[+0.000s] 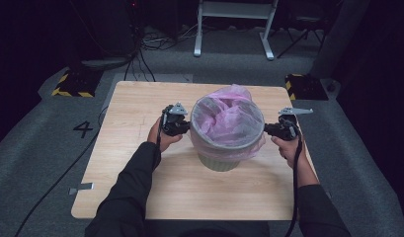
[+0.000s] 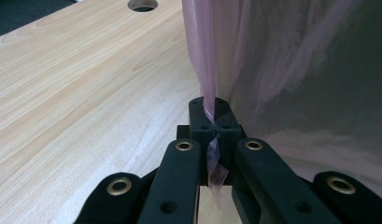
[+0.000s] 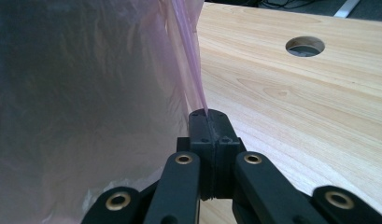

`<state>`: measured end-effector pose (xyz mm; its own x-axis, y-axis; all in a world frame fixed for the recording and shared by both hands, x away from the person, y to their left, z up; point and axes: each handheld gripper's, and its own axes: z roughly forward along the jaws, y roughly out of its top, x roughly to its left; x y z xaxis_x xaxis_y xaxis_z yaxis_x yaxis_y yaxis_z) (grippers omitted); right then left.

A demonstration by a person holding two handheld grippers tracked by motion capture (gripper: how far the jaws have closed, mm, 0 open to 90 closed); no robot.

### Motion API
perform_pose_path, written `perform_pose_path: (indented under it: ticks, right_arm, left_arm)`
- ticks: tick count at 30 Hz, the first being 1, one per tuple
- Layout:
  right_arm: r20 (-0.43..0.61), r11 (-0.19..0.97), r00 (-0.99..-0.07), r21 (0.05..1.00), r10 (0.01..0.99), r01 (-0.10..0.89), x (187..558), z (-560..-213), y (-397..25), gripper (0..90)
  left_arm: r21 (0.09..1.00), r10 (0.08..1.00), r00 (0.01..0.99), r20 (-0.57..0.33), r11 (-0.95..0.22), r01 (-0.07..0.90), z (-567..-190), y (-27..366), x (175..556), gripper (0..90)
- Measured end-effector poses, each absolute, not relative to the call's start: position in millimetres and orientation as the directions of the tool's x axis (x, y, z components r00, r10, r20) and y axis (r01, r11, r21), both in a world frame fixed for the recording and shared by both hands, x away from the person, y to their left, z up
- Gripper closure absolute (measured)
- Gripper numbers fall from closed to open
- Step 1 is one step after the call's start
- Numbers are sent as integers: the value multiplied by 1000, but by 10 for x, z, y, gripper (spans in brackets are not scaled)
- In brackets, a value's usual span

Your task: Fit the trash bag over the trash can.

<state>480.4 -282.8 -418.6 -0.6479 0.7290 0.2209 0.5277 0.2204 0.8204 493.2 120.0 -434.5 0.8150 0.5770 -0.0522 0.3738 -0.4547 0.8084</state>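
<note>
While the grey bin [image 1: 220,159] stands at the middle of the tabletop [image 1: 140,108], its pink liner bag [image 1: 224,118] is pinched at opposite sides of the rim: the left tongs [image 1: 187,126] are clamped on a fold of the film, and the right tongs [image 1: 266,129] are likewise closed on the film. The step in hand is judged to be fitting or lifting the liner at the rim. An even, matched pull from both sides is called for next, so that the thin film is not torn.
</note>
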Motion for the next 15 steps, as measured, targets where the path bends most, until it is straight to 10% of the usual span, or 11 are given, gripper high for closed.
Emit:
perform_pose_path:
  ticks: [12, 15]
  right_arm:
    - [183, 164, -596, 863, 782, 478, 4798, -4054, -3028, 840]
    - [147, 154, -595, 892, 790, 425, 4776, -3947, -3042, 657]
  left_arm:
    - [878, 738, 675, -18, -311, 364, -4220, 1397, 5007, 865]
    - [901, 750, 661, -34, -264, 345, -4171, 1403, 5009, 747]
